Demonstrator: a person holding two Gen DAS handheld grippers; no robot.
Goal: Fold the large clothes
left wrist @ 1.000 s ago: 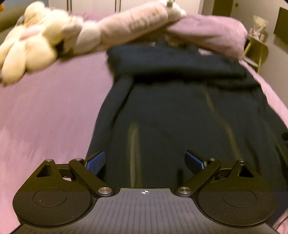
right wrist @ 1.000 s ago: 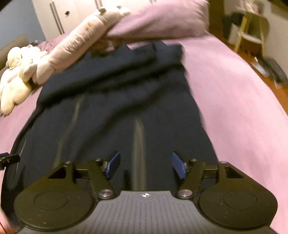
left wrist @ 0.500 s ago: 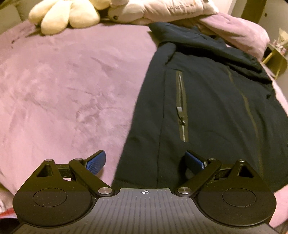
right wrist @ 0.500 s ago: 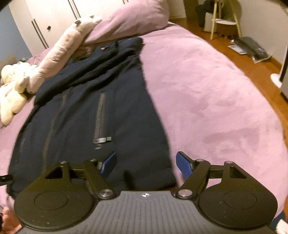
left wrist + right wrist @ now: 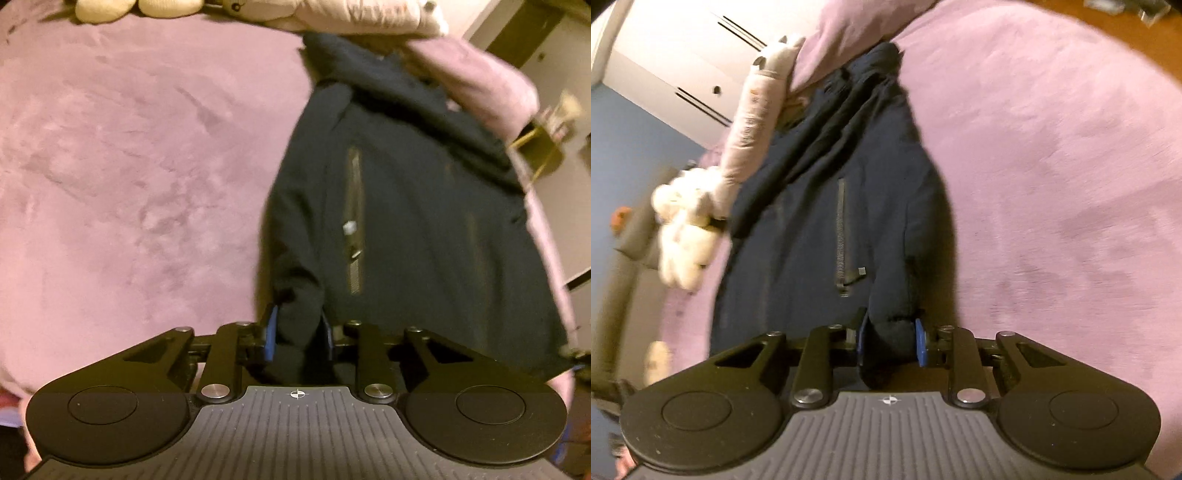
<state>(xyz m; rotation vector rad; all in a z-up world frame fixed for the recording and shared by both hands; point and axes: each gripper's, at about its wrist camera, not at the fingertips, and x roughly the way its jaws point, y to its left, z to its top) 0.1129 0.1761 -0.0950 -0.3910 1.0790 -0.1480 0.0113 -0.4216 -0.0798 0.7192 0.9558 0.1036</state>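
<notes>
A dark jacket (image 5: 417, 206) lies spread flat on the pink bed (image 5: 129, 166), its collar end toward the pillows (image 5: 476, 70) and a plush toy (image 5: 687, 240). The left tongs (image 5: 300, 334) have just been closing and now clench the jacket's near left edge. The right tongs (image 5: 892, 341) have likewise just closed, pinching its near right edge.

Lying open on both sides of the jacket (image 5: 424, 229): bare pink bedspread (image 5: 129, 177). Crowding the far end, touching the collar: pillow (image 5: 849, 40), long bolster (image 5: 753, 114) and soft toy (image 5: 687, 236).
</notes>
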